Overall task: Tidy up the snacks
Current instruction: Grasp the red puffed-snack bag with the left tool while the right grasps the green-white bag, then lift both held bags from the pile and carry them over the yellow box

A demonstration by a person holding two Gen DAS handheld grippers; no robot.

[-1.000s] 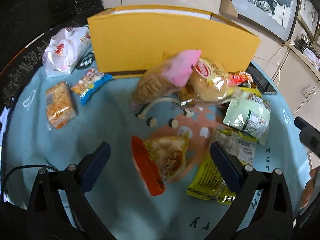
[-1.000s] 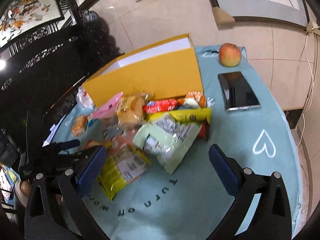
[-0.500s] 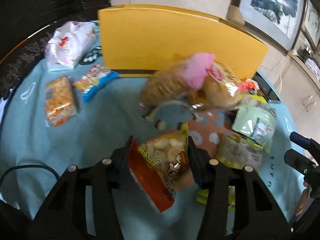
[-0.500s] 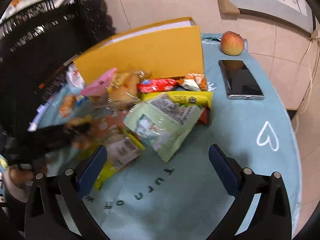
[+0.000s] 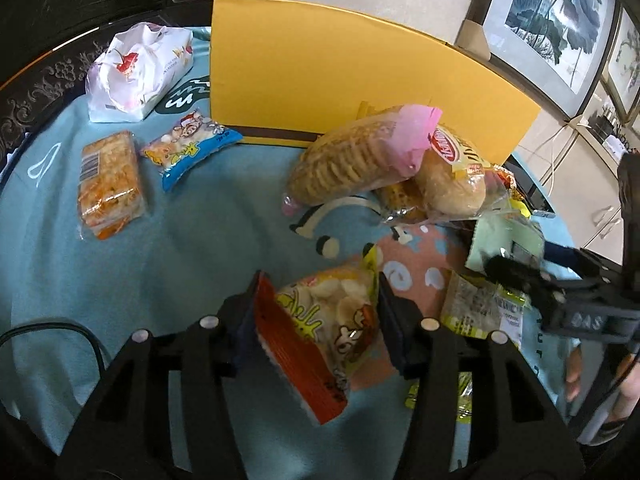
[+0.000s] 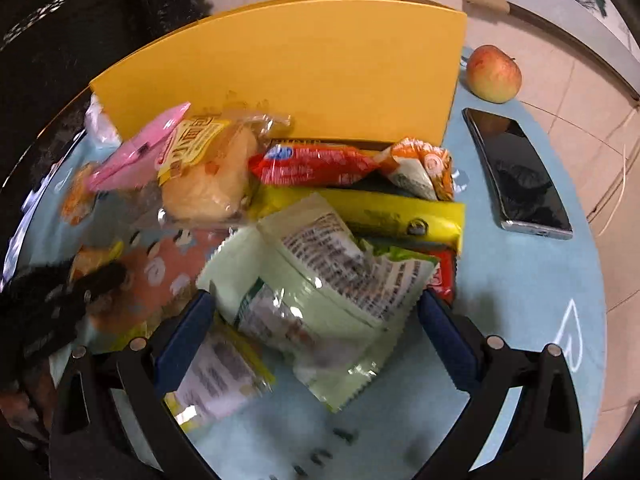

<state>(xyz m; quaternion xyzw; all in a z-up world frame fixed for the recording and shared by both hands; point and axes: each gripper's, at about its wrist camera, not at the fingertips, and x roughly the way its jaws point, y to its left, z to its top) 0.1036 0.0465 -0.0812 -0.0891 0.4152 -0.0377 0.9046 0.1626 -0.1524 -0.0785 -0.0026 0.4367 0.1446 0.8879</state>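
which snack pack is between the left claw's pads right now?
The orange-and-yellow puffed-snack pack, sitting between the left claw pads as they open slightly. All other packs lie farther off on the blue cloth.

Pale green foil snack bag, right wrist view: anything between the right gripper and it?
Nothing visible. The pale green foil snack bag already lies between the open right gripper fingers, pads not pressing it. A yellow-edged clear packet lies partly under its left side, by the left finger.

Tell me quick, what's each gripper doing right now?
Left gripper: closed on the orange-and-yellow snack bag.
Right gripper: open, straddling the pale green packet.
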